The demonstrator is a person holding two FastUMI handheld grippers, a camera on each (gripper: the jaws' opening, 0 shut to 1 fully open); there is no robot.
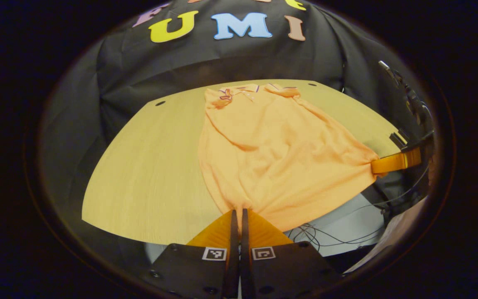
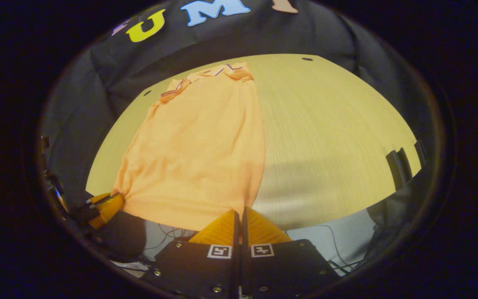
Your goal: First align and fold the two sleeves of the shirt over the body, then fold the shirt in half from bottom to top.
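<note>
The left tool [image 1: 239, 211] is seen clamped on the near hem of an orange polo shirt [image 1: 264, 149], its two fingers drawn together on a pinch of cloth at the near edge of the bench [image 1: 147, 182]. The right tool [image 2: 239, 211] is likewise closed on the hem at the shirt's other near corner, where the fabric is gathered into a point. In the left gripper view the right tool is shown at the right, gripping that corner just past the bench edge. The shirt is laid lengthwise on the bench, collar [image 1: 249, 89] at the far end, sleeves folded in over the body, the near hem lifted off the wood between the two tools. No brand or readable writing is made out on the shirt; only dark striped trim is seen at the collar. Square black-and-white markers [image 1: 214, 253] are carried on each tool. Bare wood is left open on both sides of the shirt.
</note>
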